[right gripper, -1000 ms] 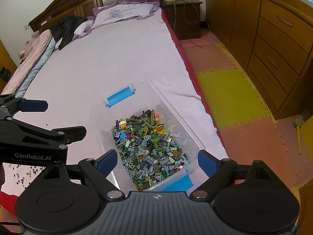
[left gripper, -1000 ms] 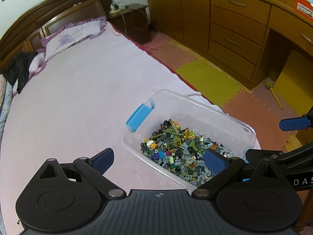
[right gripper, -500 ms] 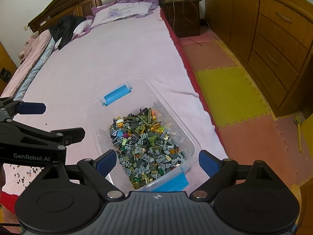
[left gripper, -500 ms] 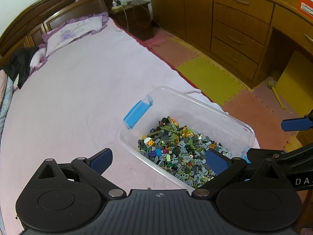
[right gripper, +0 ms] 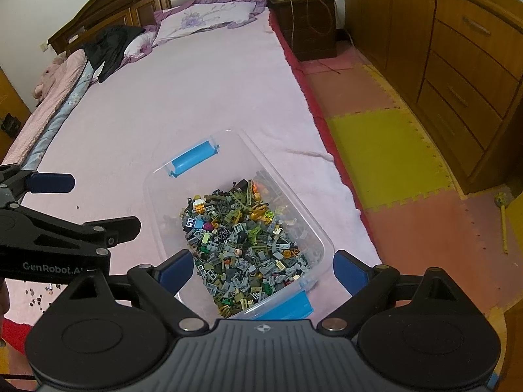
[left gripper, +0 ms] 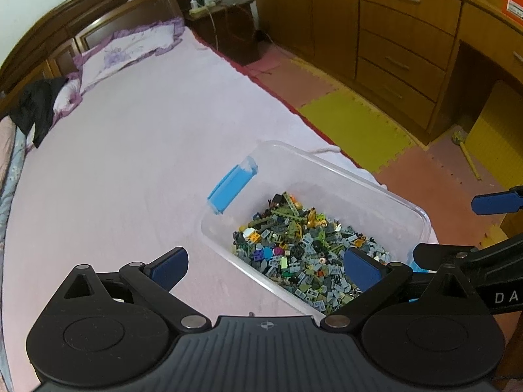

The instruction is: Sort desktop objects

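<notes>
- Here the clear plastic bin [right gripper: 313, 228], part-filled with small building bricks [right gripper: 242, 241], sits on the bed [right gripper: 202, 91] close to the bed's floor-side edge; it has a blue latch at its far end [right gripper: 193, 158] and another at its near end [right gripper: 287, 307].
- The left hand-held gripper [left gripper: 264, 264] hovers over the bin's near long wall, fingers wide apart and holding nothing.
- The right hand-held gripper [right gripper: 263, 269] hangs above the bin's near end, equally wide open and empty.
- To do this step well, each gripper should probably come down on the bin's rim or a latch, not into the loose bricks, and close squarely so the thin wall does not flex or slip.
- A few stray bricks [right gripper: 39, 294] lie on the bed, well to the left of the bin; they likely still need gathering.
- Readable writing: "GenRobot.AI" on the left gripper's side in the right wrist view, and "DA" on the right gripper's in the left wrist view.
- An orange label [left gripper: 513, 3] on the wooden cabinet beyond the bin is too small to read.
</notes>
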The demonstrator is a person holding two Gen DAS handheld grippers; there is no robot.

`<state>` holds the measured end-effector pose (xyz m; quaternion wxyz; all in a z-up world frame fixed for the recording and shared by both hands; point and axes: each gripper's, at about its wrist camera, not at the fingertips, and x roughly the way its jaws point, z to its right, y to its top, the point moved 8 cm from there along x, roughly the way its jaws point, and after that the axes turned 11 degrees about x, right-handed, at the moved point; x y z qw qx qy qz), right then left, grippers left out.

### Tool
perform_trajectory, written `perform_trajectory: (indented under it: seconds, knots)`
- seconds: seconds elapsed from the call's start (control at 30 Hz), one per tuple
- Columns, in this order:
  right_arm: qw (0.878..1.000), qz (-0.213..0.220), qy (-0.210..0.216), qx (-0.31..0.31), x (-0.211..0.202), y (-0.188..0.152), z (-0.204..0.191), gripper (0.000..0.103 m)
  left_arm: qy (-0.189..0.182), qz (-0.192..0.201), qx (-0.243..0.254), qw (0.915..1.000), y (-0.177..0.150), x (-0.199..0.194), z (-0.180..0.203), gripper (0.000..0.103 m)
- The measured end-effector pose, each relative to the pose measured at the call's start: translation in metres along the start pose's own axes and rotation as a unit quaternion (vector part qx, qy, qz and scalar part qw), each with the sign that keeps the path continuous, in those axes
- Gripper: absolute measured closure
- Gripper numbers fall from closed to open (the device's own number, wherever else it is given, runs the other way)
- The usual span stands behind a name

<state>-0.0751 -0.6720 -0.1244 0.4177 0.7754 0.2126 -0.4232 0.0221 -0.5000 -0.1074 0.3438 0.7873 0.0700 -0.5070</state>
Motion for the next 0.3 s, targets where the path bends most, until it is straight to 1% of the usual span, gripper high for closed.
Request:
perform_trajectory:
  seconds: [0.3]
  knots:
    - [1.0,-0.003,-0.008,-0.013,0.0017,-0.0001,-0.0008,0.009,-0.005,-0.005,-0.015,0.9999,-0.0024,0.0049,0.0013,0.001]
